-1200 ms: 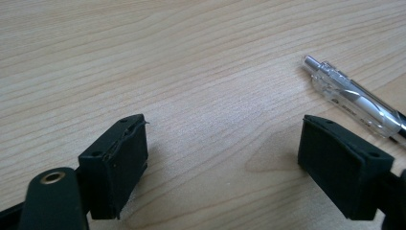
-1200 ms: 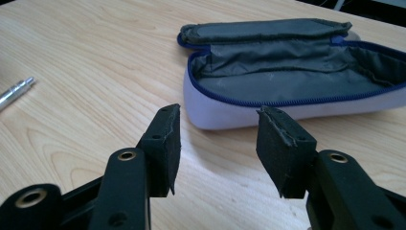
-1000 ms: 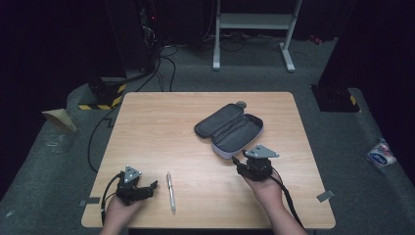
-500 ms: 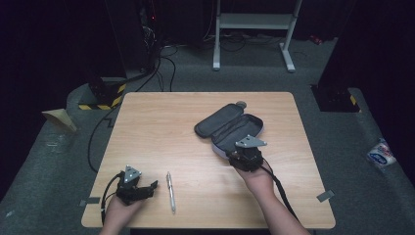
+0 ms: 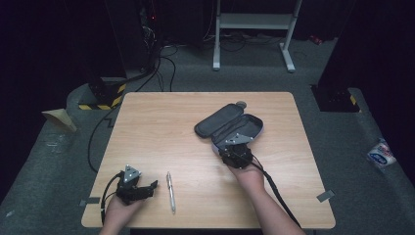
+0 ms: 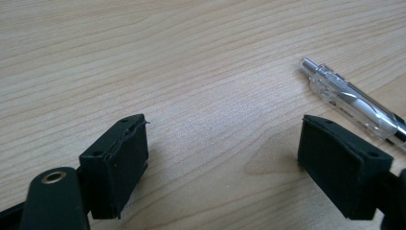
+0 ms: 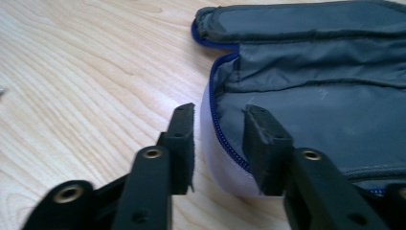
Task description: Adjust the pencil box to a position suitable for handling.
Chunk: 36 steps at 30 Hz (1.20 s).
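Observation:
An open grey pencil case with a blue zip lies right of the table's middle. My right gripper is at its near end. In the right gripper view the jaws of that gripper straddle the case's lilac rim, one pad outside and one inside. They have just been closing, and a thin gap still shows at each pad. A clear pen lies near the front edge. My left gripper rests open on the table just left of the pen, with bare wood between its jaws.
The wooden table stands on grey carpet. Cables and a yellow-black striped block lie beyond its far left corner, a white metal stand behind it. A crumpled packet lies on the floor at right.
My right gripper has moved left and away from me onto the case's near rim, and its jaws have narrowed around that rim. The left gripper and the pen have stayed put.

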Each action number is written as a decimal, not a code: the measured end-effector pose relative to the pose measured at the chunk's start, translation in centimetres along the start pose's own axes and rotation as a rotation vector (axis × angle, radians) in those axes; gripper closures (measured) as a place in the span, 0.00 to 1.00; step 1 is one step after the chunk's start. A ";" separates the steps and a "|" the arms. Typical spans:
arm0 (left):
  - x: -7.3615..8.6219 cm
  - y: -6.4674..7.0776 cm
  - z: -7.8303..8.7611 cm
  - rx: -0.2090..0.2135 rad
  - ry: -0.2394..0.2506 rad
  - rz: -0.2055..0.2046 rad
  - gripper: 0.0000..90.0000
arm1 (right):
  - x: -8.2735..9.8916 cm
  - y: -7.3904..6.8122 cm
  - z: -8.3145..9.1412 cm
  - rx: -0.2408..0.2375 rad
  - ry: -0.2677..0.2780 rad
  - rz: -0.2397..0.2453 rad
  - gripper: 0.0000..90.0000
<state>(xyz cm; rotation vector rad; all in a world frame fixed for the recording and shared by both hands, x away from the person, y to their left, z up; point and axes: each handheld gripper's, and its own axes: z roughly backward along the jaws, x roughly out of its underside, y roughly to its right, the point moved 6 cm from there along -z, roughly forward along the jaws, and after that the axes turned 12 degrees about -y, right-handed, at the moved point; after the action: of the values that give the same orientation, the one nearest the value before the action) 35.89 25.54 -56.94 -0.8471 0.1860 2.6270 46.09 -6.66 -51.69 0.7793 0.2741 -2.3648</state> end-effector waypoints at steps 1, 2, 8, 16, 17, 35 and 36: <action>0.0 0.0 0.0 -0.001 0.000 0.000 0.20 | 0.2 -0.4 -0.1 -0.003 0.000 0.001 0.81; 0.0 0.0 0.0 -0.002 0.000 0.000 0.20 | 0.2 -0.4 -0.1 -0.003 0.000 0.001 0.81; 0.0 0.0 0.0 -0.007 -0.004 -0.003 0.20 | 0.7 -2.0 0.0 -0.039 0.018 0.028 0.89; 0.0 0.0 0.0 -0.010 -0.002 -0.003 0.21 | 1.8 -4.8 0.1 -0.092 0.052 0.043 0.87; 0.0 0.1 -0.1 -0.010 0.001 0.001 0.21 | 1.7 -5.5 0.2 -0.113 0.057 0.053 0.80; 0.0 0.1 0.0 -0.011 0.002 0.004 0.21 | 0.9 3.0 5.7 0.031 0.143 -0.059 0.67; 0.0 0.1 -0.1 -0.012 0.002 0.003 0.21 | 0.9 3.0 5.7 0.031 0.143 -0.059 0.67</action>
<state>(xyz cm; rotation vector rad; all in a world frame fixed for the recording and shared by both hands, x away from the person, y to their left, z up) 35.93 25.46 -56.95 -0.8537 0.1724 2.6325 44.75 -11.61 -47.67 0.9699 0.3251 -2.3761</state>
